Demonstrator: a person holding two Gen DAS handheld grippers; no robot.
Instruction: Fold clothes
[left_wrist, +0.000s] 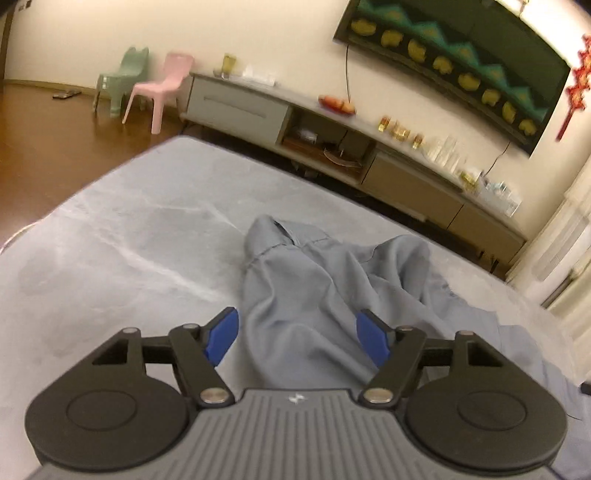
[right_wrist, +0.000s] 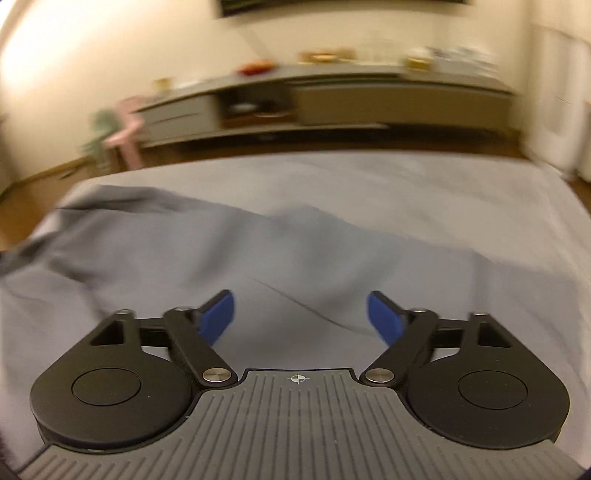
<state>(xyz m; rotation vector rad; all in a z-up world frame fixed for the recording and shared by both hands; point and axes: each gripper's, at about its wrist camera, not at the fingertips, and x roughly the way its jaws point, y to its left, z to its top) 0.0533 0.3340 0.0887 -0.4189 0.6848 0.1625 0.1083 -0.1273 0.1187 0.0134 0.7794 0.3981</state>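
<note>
The grey surface (left_wrist: 110, 229), which looks like a bed or a padded table, fills most of both views, and on it lies the blue-grey garment (left_wrist: 314, 295), crumpled and not yet folded in any clear way. In the left wrist view the garment is in the middle and to the right of the surface, with a raised bunch of cloth where a seam and an opening show, perhaps a collar or a cuff; I cannot tell which. To the left of it the surface is bare up to its rounded far edge, so there is good room to spread the cloth that way. Behind the surface stands a long low cabinet (left_wrist: 332, 147) against the wall, well apart from the garment, and two small chairs (left_wrist: 155, 85) stand on the wooden floor further left. In the right wrist view the picture is blurred, but the garment (right_wrist: 184, 251) lies broad under the gripper, and a dark seam line runs just before the fingers. The left gripper (left_wrist: 295, 336) has its jaws wide and holds nothing; the cloth lies below and between the blue pads without being pressed. The right gripper (right_wrist: 301, 317) is also wide and empty above the cloth. I judge that the step in hand is to choose new grip points, so the work is at an early stage. The next move calls for each gripper to come down on an edge or a corner and to pull the cloth flat toward the free side.
</note>
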